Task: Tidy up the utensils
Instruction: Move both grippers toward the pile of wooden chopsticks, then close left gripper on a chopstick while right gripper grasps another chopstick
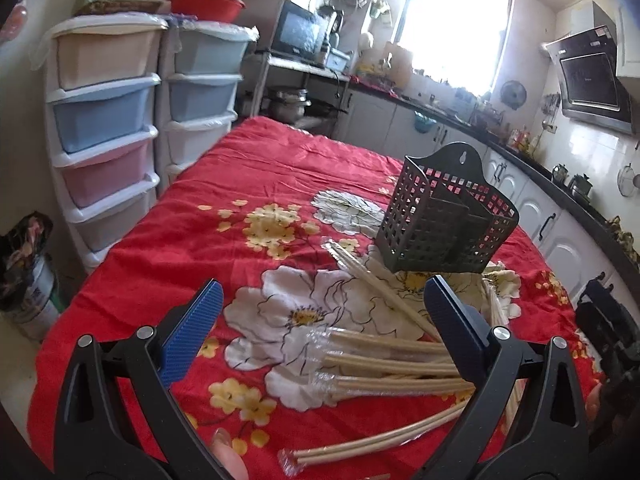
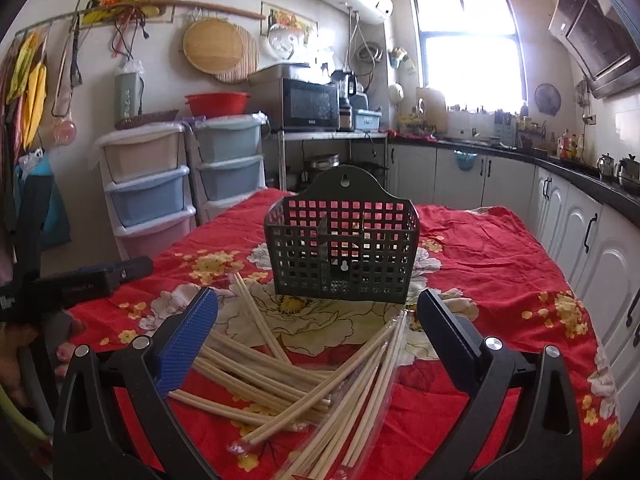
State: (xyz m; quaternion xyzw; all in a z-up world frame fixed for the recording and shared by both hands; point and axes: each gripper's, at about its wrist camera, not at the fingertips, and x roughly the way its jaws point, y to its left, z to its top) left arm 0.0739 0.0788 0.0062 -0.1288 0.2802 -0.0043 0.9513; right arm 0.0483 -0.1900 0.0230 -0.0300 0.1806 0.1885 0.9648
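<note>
A dark perforated utensil basket (image 1: 448,220) stands upright on the red floral tablecloth (image 1: 248,168); it also shows in the right wrist view (image 2: 342,240), empty as far as I can see. Several pairs of pale wooden chopsticks in clear wrappers (image 1: 384,364) lie scattered in front of it, also seen in the right wrist view (image 2: 304,376). My left gripper (image 1: 324,300) is open and empty above the chopsticks. My right gripper (image 2: 318,312) is open and empty, hovering over the pile just short of the basket. The left gripper's body (image 2: 80,284) shows at the left in the right wrist view.
Stacked pastel plastic drawers (image 1: 104,120) stand left of the table. White kitchen cabinets with a dark counter (image 2: 580,216) run along the right. A microwave (image 2: 308,104) sits on a shelf at the back. A bucket (image 1: 32,292) stands on the floor at the left.
</note>
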